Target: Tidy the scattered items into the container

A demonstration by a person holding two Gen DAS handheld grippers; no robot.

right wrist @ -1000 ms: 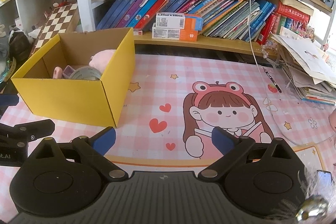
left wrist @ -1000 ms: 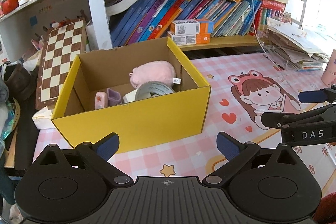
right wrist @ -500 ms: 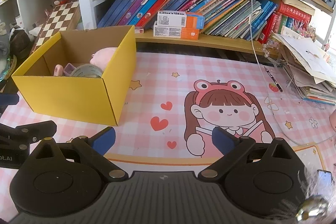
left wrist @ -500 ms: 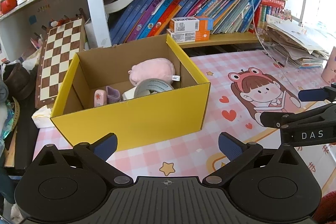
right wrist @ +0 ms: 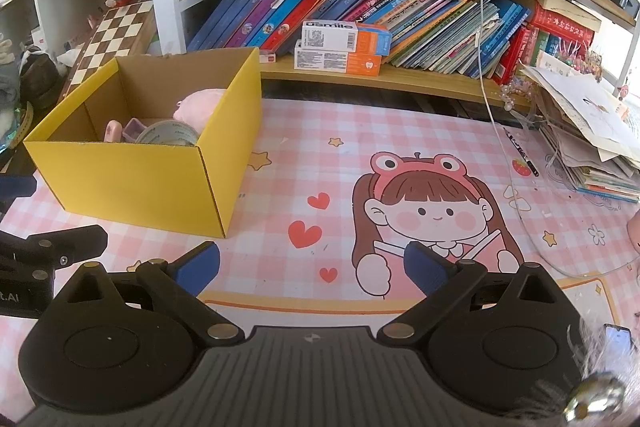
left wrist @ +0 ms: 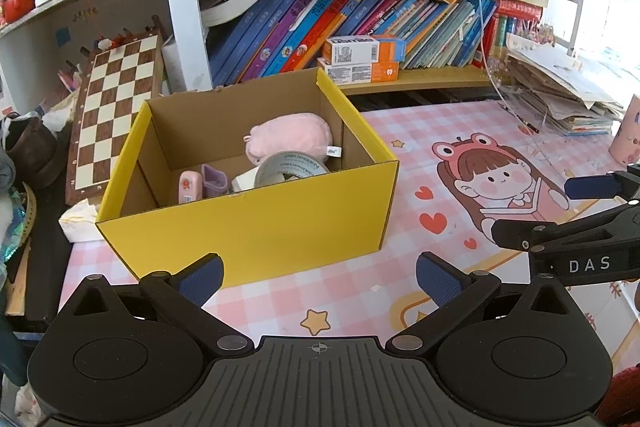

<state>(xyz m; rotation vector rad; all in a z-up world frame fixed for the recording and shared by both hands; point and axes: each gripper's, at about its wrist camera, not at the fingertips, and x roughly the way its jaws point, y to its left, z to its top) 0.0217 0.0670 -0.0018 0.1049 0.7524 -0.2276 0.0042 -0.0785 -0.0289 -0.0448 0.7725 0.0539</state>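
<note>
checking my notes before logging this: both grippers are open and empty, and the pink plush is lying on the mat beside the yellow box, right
Not quite. The pink plush is inside the yellow box, next to the tape roll, not on the mat; the left wrist view shows it. The left gripper and right gripper are indeed open and empty.

A: What does the yellow cardboard box point(left wrist: 256, 223) hide?
B: Its front wall covers the lower parts of the tape roll point(left wrist: 291, 167), the purple cup point(left wrist: 215, 180) and the pink plush point(right wrist: 199, 106).
A: And the pink cup point(left wrist: 627, 137)?
B: Cut off by the right edge.
</note>
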